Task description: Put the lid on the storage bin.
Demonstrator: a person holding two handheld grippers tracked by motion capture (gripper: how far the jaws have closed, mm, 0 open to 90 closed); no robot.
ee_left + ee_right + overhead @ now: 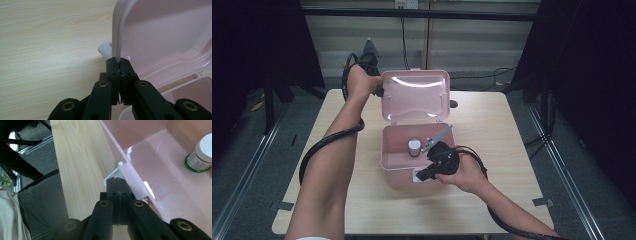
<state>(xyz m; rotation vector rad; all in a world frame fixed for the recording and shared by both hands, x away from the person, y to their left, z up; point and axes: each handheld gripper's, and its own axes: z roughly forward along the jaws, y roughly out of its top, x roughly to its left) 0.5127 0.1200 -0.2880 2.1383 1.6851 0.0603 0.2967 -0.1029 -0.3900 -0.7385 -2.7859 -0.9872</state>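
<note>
A pink plastic box (393, 161) stands open in the middle of the table, its lid (414, 95) raised upright at the back. A small white bottle (414, 147) with a green band stands inside it. My left gripper (379, 91) is at the lid's left edge; in the left gripper view it (119, 61) is shut on the lid's thin rim (116, 35). My right gripper (419, 176) is at the box's front wall, shut on the white latch (130, 176) there. The right gripper view has the bottle (202, 153) on the box floor (160, 177), beyond the gripper (119, 180).
The light wooden table (497, 150) has bare room on both sides of the box. A small dark object (453, 104) lies behind the lid. Black cables (319, 147) trail from both grippers. Dark floor and metal rails surround the table.
</note>
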